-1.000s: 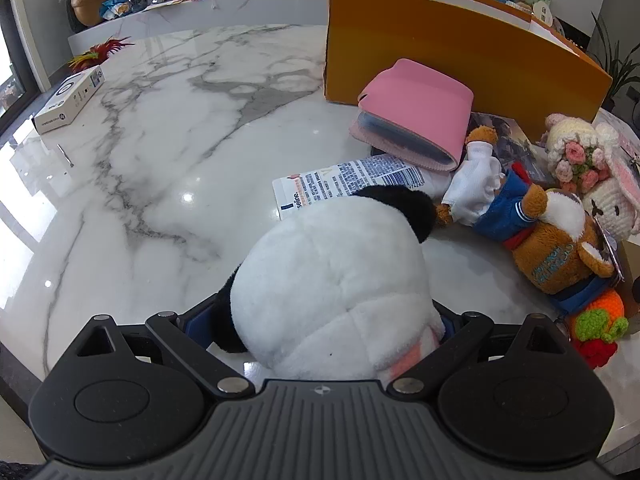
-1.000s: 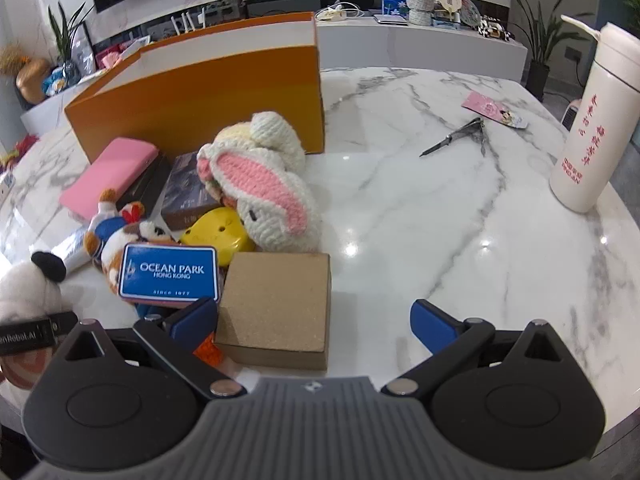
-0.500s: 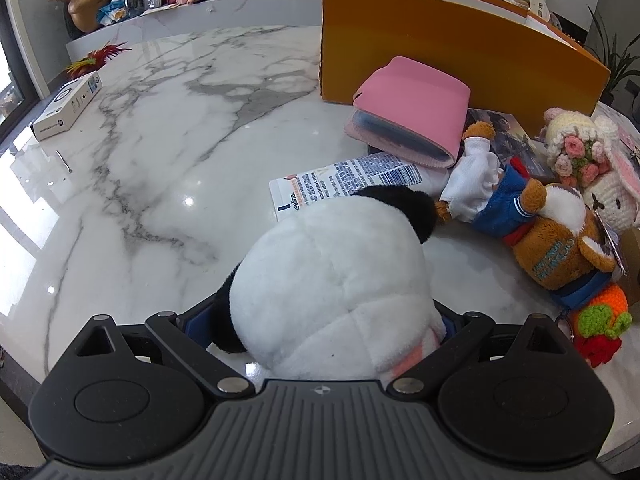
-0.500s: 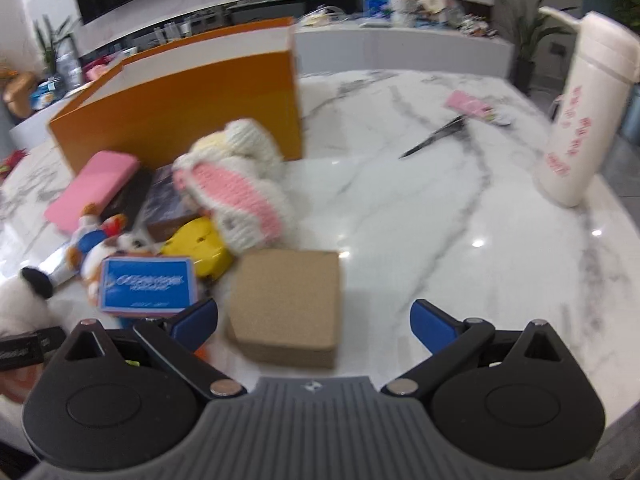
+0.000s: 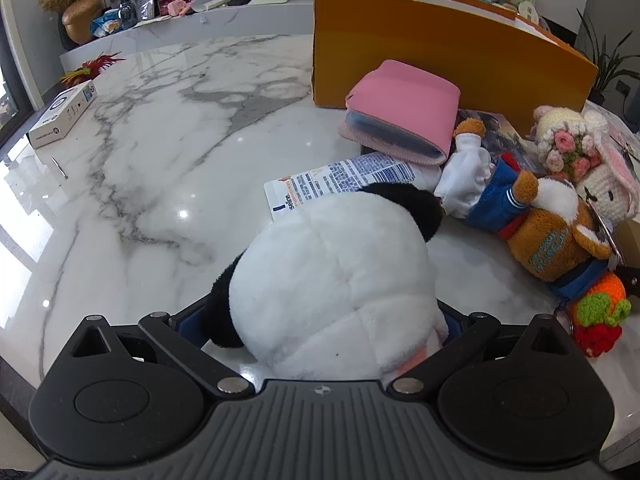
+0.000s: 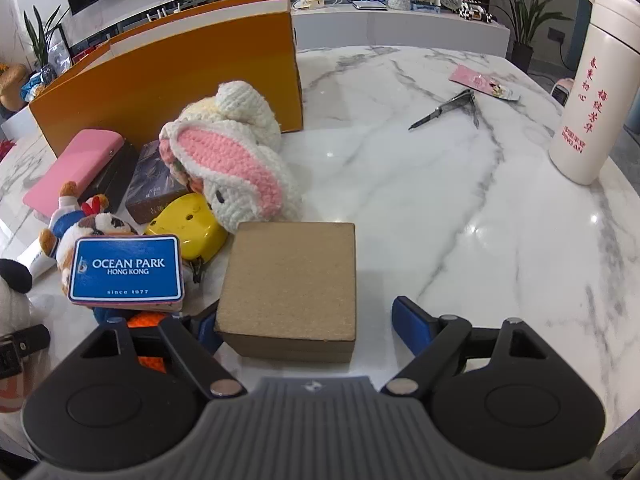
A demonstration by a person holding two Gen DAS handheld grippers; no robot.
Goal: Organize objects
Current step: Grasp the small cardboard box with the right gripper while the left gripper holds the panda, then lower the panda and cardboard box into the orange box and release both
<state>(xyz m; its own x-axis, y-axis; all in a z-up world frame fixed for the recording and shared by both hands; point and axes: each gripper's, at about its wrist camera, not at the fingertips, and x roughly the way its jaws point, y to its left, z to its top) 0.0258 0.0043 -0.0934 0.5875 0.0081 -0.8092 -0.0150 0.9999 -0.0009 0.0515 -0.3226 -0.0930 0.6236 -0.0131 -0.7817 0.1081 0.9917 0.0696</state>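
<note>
Left gripper (image 5: 320,316) clamps panda plush (image 5: 332,280); right gripper (image 6: 302,324) spread, straddling cardboard box (image 6: 292,284).

I see a white panda (image 5: 332,280) with black ears, on a white table (image 5: 160,140) veined in grey. The box (image 5: 440,52) behind is orange, the pouch (image 5: 404,108) pink. My bear (image 5: 556,240) is brown in a blue jacket with red trim. The crocheted rabbit (image 6: 236,160) is cream with pink inner ears. The cube (image 6: 292,280) is plain tan, the tag (image 6: 126,270) blue with white lettering, the flask (image 6: 592,92) white with red characters.
</note>
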